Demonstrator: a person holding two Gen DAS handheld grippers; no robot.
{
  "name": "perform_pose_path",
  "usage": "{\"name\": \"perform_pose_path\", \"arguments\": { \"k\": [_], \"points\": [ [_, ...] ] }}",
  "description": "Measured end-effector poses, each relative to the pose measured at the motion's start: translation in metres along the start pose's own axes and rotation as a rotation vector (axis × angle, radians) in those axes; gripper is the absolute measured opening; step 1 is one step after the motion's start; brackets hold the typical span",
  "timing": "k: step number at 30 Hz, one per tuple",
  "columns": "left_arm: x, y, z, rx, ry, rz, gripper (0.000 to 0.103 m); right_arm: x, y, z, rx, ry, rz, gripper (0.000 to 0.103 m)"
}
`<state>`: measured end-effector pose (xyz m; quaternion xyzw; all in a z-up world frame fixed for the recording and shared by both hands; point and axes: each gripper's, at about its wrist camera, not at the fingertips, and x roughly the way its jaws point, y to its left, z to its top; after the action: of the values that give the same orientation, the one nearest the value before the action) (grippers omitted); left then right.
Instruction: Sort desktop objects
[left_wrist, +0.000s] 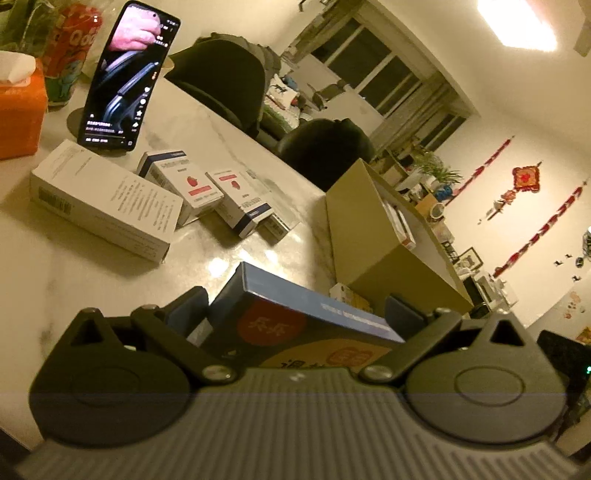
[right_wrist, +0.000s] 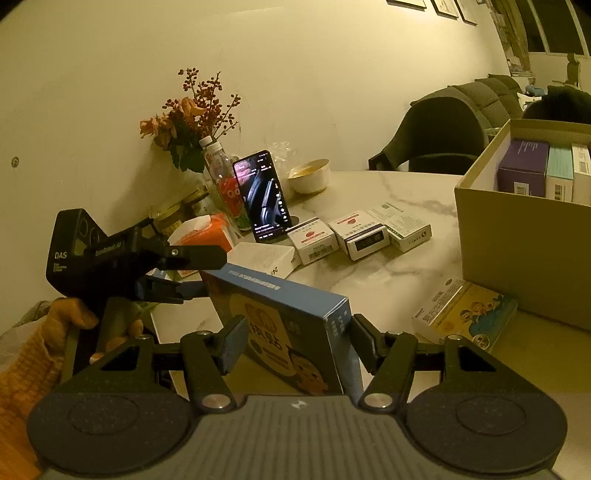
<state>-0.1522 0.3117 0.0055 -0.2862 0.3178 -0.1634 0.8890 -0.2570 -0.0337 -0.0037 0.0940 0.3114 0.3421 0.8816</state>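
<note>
Right wrist view: right gripper (right_wrist: 295, 341) straddles blue box (right_wrist: 280, 325), box upright on edge; left pad against box face, right pad looks just clear of box end, so no firm clamp visible. Left gripper (right_wrist: 192, 277), held by hand (right_wrist: 79, 317), grips far end of same box. Left wrist view: left gripper (left_wrist: 295, 306) with blue box (left_wrist: 306, 314) between fingers. Ahead: small white boxes (right_wrist: 351, 230) on marble table (right_wrist: 406, 266), phone (right_wrist: 263, 195) beyond. Right of tongs: cardboard box (right_wrist: 517, 251), cartoon box (right_wrist: 467, 317) beside it.

Marble table (right_wrist: 417, 206) bears small boxes (right_wrist: 364, 233), a phone (right_wrist: 262, 195), a cardboard box (right_wrist: 524, 258)
</note>
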Motion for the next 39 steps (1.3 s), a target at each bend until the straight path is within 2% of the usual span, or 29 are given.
{"name": "perform_pose_path", "arguments": {
  "k": [6, 18, 25, 28, 32, 39],
  "points": [
    [0.004, -0.005, 0.001, -0.013, 0.008, 0.087, 0.086, 0.001, -0.002, 0.000, 0.001, -0.001, -0.002, 0.065],
    [0.004, -0.004, 0.001, -0.014, 0.011, 0.107, 0.086, 0.002, -0.005, 0.004, -0.027, 0.016, 0.004, 0.065],
    [0.003, -0.004, 0.000, -0.015, 0.003, 0.104, 0.086, 0.011, -0.002, 0.027, -0.159, 0.057, -0.024, 0.065],
    [0.003, -0.005, -0.001, -0.017, -0.003, 0.104, 0.086, 0.018, 0.005, 0.040, -0.262, 0.103, -0.016, 0.065],
    [0.004, -0.004, -0.002, -0.018, -0.013, 0.102, 0.086, 0.034, 0.019, 0.057, -0.412, 0.218, 0.018, 0.065],
    [0.004, -0.004, -0.004, -0.022, -0.024, 0.097, 0.086, 0.074, 0.039, 0.073, -0.552, 0.395, 0.073, 0.058]
  ]
}}
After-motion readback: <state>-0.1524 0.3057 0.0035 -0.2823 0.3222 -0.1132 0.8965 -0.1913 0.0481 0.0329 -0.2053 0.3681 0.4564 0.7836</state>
